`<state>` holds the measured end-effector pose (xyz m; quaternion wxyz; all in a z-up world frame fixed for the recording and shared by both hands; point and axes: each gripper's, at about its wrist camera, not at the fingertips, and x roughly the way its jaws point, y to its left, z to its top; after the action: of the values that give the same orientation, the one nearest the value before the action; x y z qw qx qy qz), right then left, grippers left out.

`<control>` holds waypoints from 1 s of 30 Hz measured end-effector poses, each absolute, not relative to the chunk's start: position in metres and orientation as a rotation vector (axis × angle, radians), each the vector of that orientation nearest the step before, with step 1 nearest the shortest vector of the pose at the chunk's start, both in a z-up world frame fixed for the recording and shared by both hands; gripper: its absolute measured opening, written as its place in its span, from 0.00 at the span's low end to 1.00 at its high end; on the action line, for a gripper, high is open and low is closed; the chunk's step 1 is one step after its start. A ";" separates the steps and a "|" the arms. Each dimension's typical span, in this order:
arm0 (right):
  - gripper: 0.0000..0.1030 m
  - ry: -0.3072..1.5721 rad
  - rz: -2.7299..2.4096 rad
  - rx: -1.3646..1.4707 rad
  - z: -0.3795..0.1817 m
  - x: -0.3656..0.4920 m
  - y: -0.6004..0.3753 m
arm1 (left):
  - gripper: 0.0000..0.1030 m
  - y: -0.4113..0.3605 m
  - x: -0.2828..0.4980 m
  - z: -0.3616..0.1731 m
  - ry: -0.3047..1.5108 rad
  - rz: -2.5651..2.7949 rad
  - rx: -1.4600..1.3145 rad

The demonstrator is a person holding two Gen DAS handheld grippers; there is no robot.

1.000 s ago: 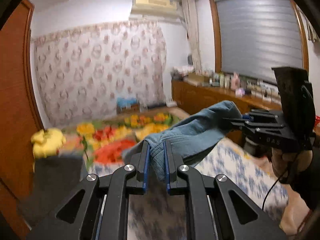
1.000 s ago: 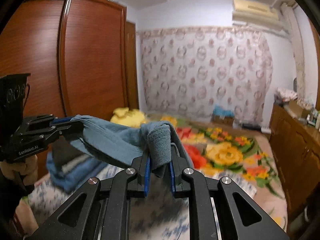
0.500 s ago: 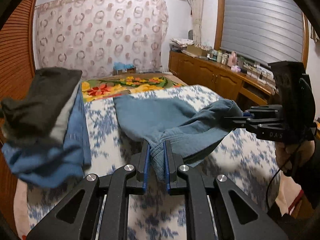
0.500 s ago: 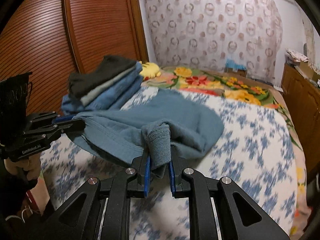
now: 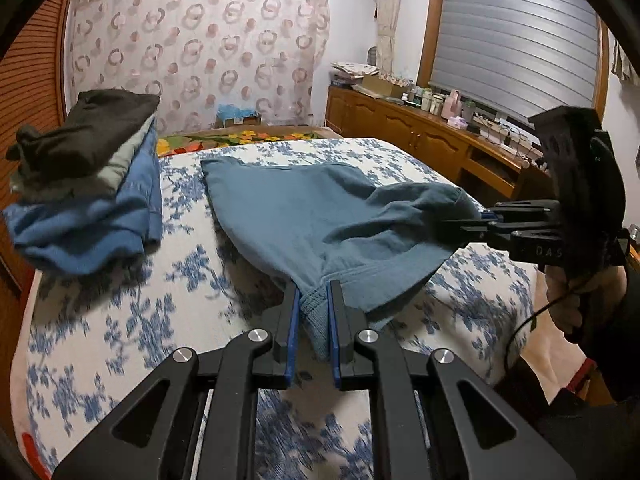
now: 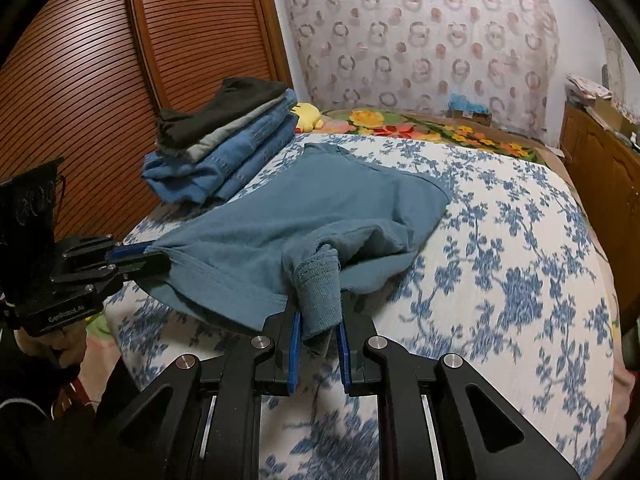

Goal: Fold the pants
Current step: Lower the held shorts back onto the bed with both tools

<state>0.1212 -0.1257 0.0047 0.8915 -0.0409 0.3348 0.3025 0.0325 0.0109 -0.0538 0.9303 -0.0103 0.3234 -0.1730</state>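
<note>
A pair of blue pants (image 5: 304, 216) is spread across a bed with a white and blue flowered bedspread (image 5: 120, 320), filling the middle of both wrist views. The far part of the garment lies flat on the bedspread; the near edge is lifted off it, strung between two handheld grippers.

In the left wrist view, the left gripper (image 5: 312, 320) sits at bottom centre, its jaws pinching a ribbed cuff or band of the pants. At the right edge of that frame, the right gripper (image 5: 472, 226) pinches another bunched end of the same cloth, with a hand (image 5: 576, 300) on its grip below. The right wrist view mirrors this: the right gripper at bottom centre is clamped on a ribbed fold, the left gripper at the left edge grips the hem.

A stack of folded clothes (image 5: 84, 184) rests at the upper left of the bed, apart from the pants. A wooden cabinet (image 5: 432, 148) runs along the upper right.

The step in hand appears to be laying the pants down flat before folding. The next move likely calls for lowering both held ends evenly onto the bedspread, keeping the cloth taut so no wrinkle is trapped, then letting go.
</note>
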 end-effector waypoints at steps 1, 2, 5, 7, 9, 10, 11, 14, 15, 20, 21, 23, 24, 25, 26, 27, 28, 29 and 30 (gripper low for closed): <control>0.15 0.698 0.627 -0.083 0.003 0.117 -0.127 | 0.13 0.011 0.030 -0.054 0.662 -0.357 -0.026; 0.15 0.700 0.628 -0.082 -0.002 0.111 -0.127 | 0.13 0.011 0.027 -0.053 0.662 -0.360 -0.029; 0.15 0.704 0.628 -0.076 -0.010 0.102 -0.130 | 0.13 0.009 0.025 -0.053 0.662 -0.362 -0.026; 0.15 0.711 0.629 -0.063 -0.014 0.098 -0.132 | 0.13 0.009 0.025 -0.054 0.667 -0.362 -0.023; 0.15 0.714 0.628 -0.057 -0.016 0.096 -0.134 | 0.13 0.010 0.024 -0.055 0.668 -0.363 -0.021; 0.15 0.715 0.627 -0.055 -0.016 0.095 -0.135 | 0.13 0.009 0.024 -0.055 0.669 -0.363 -0.019; 0.15 0.714 0.627 -0.055 -0.016 0.093 -0.135 | 0.13 0.008 0.023 -0.055 0.668 -0.363 -0.016; 0.15 0.706 0.627 -0.055 -0.015 0.091 -0.136 | 0.13 0.007 0.022 -0.051 0.660 -0.363 -0.010; 0.15 0.702 0.628 -0.055 -0.013 0.091 -0.136 | 0.13 0.007 0.021 -0.049 0.656 -0.364 -0.009; 0.15 0.670 0.631 -0.062 -0.003 0.085 -0.140 | 0.13 0.006 0.015 -0.037 0.626 -0.370 -0.002; 0.15 0.664 0.632 -0.064 0.000 0.083 -0.141 | 0.13 0.006 0.013 -0.033 0.618 -0.372 -0.002; 0.15 0.650 0.633 -0.068 0.005 0.079 -0.143 | 0.13 0.006 0.011 -0.029 0.607 -0.375 -0.001; 0.15 0.644 0.635 -0.070 0.008 0.077 -0.144 | 0.13 0.006 0.009 -0.025 0.600 -0.376 -0.001; 0.15 0.636 0.636 -0.073 0.010 0.074 -0.145 | 0.13 0.006 0.008 -0.022 0.592 -0.378 0.000; 0.15 0.630 0.637 -0.075 0.012 0.073 -0.146 | 0.13 0.006 0.006 -0.020 0.586 -0.379 0.001; 0.15 0.623 0.639 -0.076 0.015 0.070 -0.147 | 0.13 0.005 0.005 -0.016 0.580 -0.381 0.004; 0.15 0.617 0.640 -0.076 0.017 0.067 -0.149 | 0.13 0.004 0.003 -0.015 0.574 -0.383 0.006; 0.15 0.613 0.641 -0.076 0.019 0.067 -0.151 | 0.13 0.004 0.002 -0.012 0.570 -0.386 0.007; 0.15 0.606 0.641 -0.078 0.022 0.064 -0.152 | 0.13 0.004 0.001 -0.011 0.568 -0.388 0.009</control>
<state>0.0643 -0.1522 0.0217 0.9036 -0.0375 0.2933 0.3100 0.0014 0.0035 -0.0107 0.9414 0.0044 0.2784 -0.1903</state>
